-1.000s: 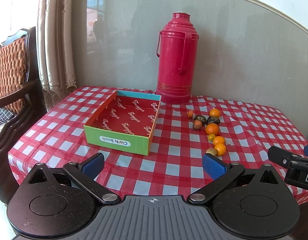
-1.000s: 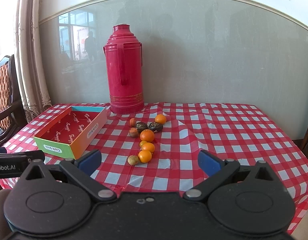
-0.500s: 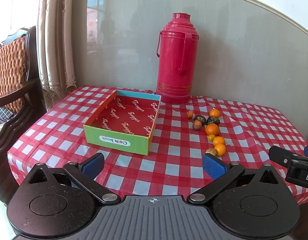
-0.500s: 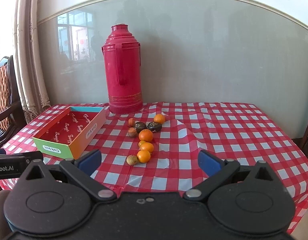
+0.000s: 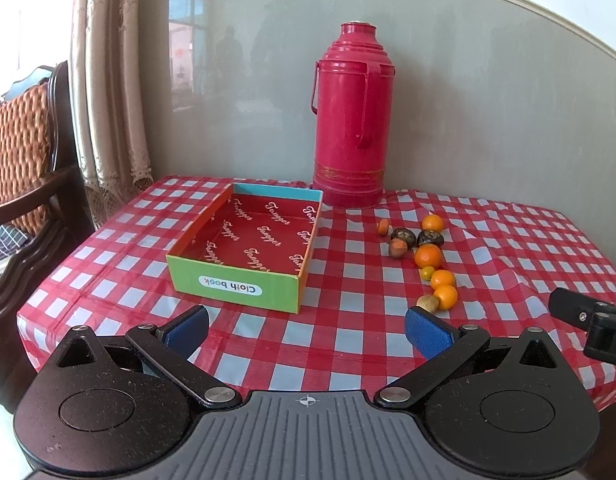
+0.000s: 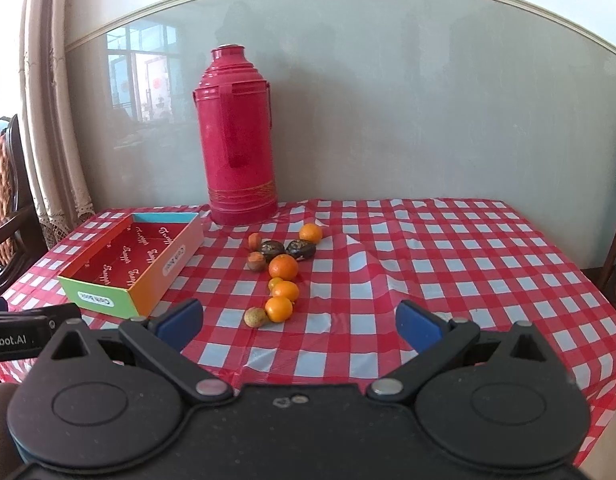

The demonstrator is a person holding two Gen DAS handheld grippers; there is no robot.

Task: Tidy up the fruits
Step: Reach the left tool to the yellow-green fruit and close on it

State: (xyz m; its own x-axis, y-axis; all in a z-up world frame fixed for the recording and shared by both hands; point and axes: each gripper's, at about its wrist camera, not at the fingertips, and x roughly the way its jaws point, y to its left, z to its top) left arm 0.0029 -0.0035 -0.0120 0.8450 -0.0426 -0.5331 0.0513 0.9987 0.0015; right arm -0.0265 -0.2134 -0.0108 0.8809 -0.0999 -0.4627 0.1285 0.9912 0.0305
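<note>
Several small fruits lie in a loose line on the red-checked tablecloth: oranges (image 6: 283, 267), two dark wrinkled fruits (image 6: 270, 250) and a tan one (image 6: 255, 317). They also show in the left wrist view (image 5: 427, 256). An empty open box (image 5: 244, 240) with a red inside and a green "Cloth book" front stands left of them; it also shows in the right wrist view (image 6: 128, 264). My left gripper (image 5: 306, 326) is open and empty, in front of the box. My right gripper (image 6: 298, 322) is open and empty, in front of the fruits.
A tall red thermos (image 5: 353, 120) stands at the back by the wall, also in the right wrist view (image 6: 240, 136). A wooden chair (image 5: 24, 184) stands left of the table. The table's front edge (image 5: 108, 320) is close below both grippers.
Both grippers have drifted slightly; the right one has moved a little nearer the fruits. Jaws stay open. Nothing on the table has moved.
</note>
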